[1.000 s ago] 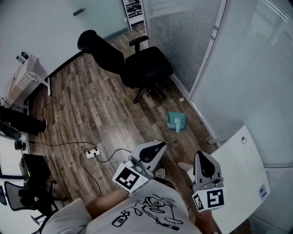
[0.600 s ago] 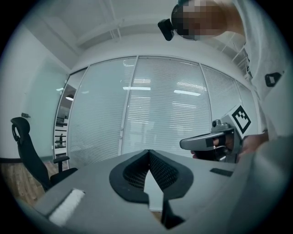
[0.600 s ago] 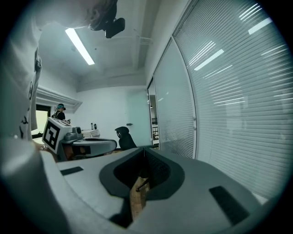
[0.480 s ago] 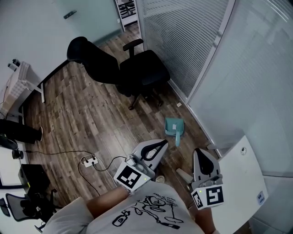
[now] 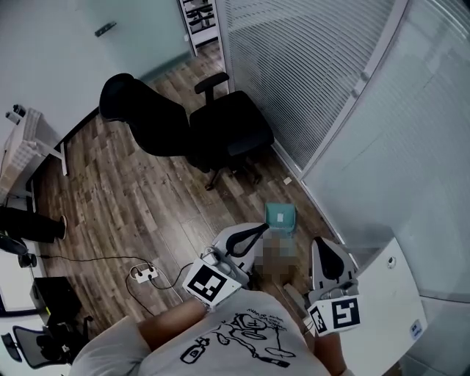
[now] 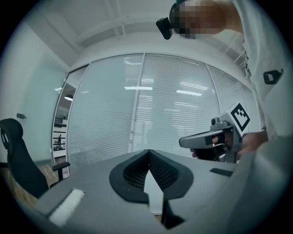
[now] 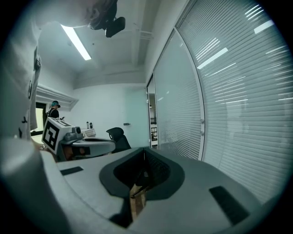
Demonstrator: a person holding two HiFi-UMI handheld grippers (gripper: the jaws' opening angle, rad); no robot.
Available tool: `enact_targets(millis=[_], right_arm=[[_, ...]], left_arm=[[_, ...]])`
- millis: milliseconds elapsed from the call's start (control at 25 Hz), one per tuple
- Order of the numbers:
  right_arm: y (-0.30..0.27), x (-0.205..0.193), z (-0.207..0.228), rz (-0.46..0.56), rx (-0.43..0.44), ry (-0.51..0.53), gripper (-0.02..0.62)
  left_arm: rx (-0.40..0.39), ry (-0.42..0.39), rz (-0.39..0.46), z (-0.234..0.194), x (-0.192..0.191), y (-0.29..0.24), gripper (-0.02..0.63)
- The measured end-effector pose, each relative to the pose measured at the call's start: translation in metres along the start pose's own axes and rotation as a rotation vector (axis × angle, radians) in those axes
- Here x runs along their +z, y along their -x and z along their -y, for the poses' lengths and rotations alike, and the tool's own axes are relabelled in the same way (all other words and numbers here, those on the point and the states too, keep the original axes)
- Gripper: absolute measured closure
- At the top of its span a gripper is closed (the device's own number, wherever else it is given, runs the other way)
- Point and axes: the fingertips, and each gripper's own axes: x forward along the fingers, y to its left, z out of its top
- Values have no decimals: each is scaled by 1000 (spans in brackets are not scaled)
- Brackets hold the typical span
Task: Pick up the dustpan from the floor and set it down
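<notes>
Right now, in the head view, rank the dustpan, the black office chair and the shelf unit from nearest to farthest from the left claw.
1. Dustpan, on the floor just ahead of the left claw.
2. Black office chair, farther up, mid-room.
3. Shelf unit, farthest, at the top edge.

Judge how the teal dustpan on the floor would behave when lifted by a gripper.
The dustpan looks like moulded plastic, so it is probably stiff and light. Its smooth surface may slip in a grip. Lying flat on the wood floor, it seems unlikely to roll, but might slide if nudged.
</notes>
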Motion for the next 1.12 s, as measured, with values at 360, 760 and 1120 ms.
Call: enact_targets(millis=[360,760,1120], right_arm=[[-48,9,6,-8,-18,9,592],[-54,6,15,-14,-25,3,591],[-32,8,41,-10,-8,28,592]], left_arm=[[-14,15,1,-46,-1,-18,612],[-37,14,-10,-46,-7,-30,612],[0,1,20,-29,8,-55,612]])
